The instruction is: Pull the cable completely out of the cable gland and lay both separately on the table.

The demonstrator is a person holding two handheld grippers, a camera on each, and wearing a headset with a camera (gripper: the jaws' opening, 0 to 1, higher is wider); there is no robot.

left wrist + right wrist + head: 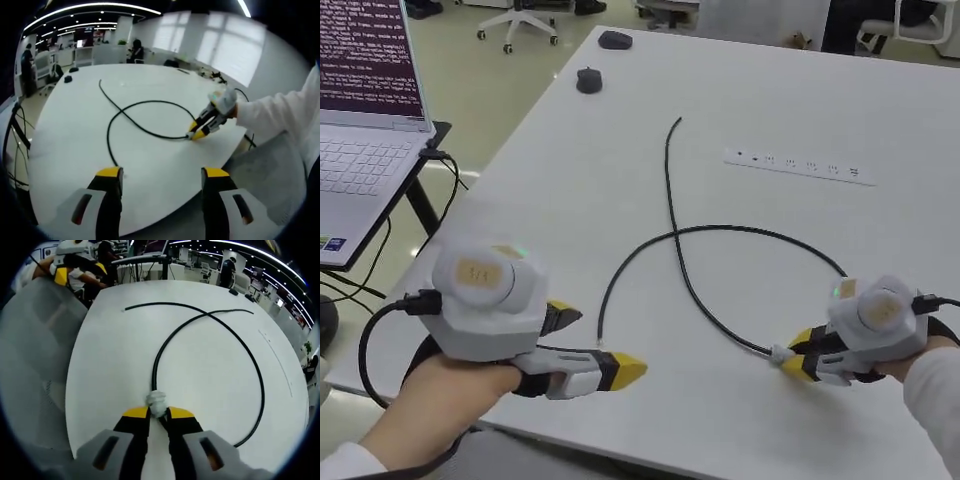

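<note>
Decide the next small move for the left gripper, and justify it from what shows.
Probably ease the open left gripper forward onto the end of the cable lying just ahead of its jaws, then close. The right gripper is shut on the white cable gland with the cable threaded through it, so a second grip seems needed to pull it out.

No legible text; laptop screen point(365, 55) carries lines of writing (too blurred to read).
</note>
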